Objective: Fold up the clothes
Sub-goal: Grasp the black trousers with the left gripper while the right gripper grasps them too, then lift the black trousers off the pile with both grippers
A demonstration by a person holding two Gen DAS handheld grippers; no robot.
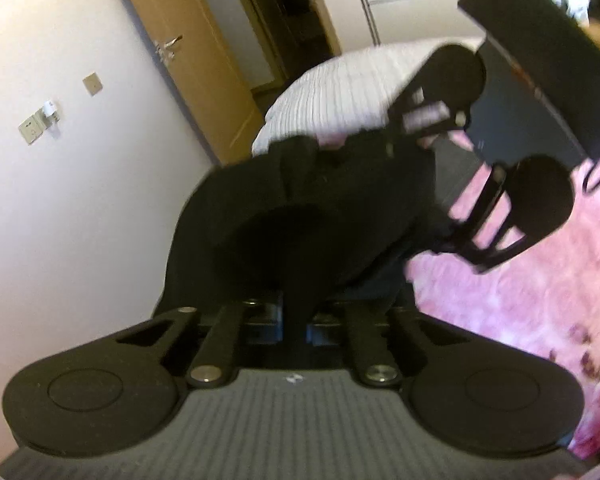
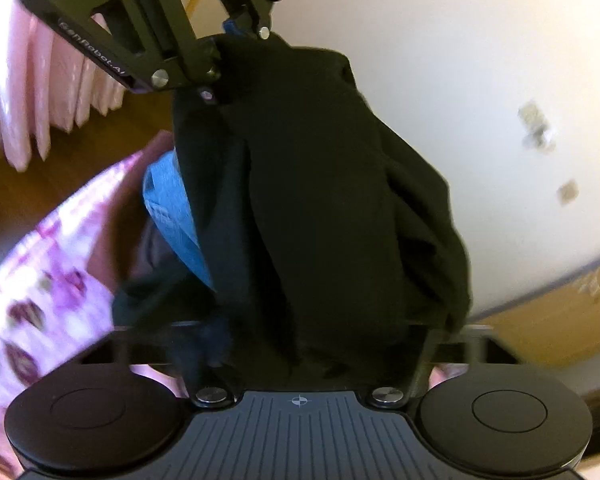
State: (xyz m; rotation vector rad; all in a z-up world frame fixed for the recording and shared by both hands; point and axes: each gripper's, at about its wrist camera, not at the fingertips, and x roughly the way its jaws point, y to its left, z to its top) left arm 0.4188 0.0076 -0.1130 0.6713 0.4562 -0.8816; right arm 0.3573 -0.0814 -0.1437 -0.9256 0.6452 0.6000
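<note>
Both grabbers held one black garment (image 1: 312, 216) up above the pink flowered bed (image 1: 540, 300). The left grabber (image 1: 296, 312) was pinched tight on it. The right grabber (image 2: 300, 344) squeezed a thicker bunch.

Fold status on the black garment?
Done: both claws have picked up the black garment. In hand: it hangs bunched between the left claw and the right claw, above the pink floral bedspread. Left: no fold is visible yet; it needs spreading flat and folding. A blue garment waits behind.
</note>
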